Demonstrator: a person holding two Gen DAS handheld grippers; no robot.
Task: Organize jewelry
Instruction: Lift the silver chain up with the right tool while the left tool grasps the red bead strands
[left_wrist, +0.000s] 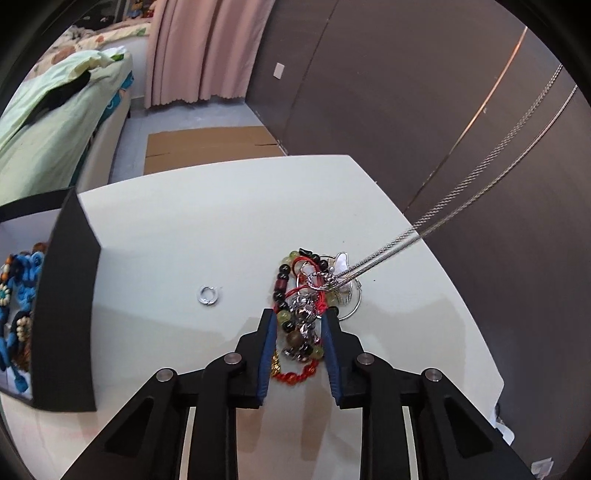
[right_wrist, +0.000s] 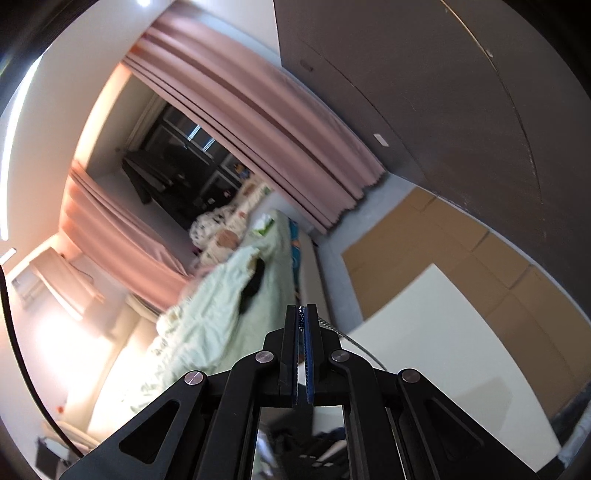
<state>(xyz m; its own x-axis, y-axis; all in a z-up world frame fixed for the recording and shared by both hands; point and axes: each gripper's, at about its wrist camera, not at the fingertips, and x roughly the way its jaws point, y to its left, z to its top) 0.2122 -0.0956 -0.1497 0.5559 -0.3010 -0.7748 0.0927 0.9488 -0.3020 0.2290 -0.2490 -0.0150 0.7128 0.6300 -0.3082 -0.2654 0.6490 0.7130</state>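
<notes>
A tangled pile of jewelry (left_wrist: 308, 295) lies on the white table (left_wrist: 184, 229): green, black and red beads, red cord, silver charms and a white butterfly pendant (left_wrist: 341, 263). A silver chain (left_wrist: 480, 184) runs taut from the pile up and to the right. My left gripper (left_wrist: 299, 314) is open, its blue pads on either side of the pile's near end. My right gripper (right_wrist: 303, 310) is shut on the silver chain (right_wrist: 347, 338), raised and tilted above the table. A small silver ring (left_wrist: 208, 295) lies alone left of the pile.
A black box (left_wrist: 66, 295) with a white interior stands at the table's left, holding blue knotted cord jewelry (left_wrist: 18, 295). Beyond the table are flattened cardboard (left_wrist: 207, 147) on the floor, a bed with a green blanket (left_wrist: 48, 122), pink curtains and a dark wall.
</notes>
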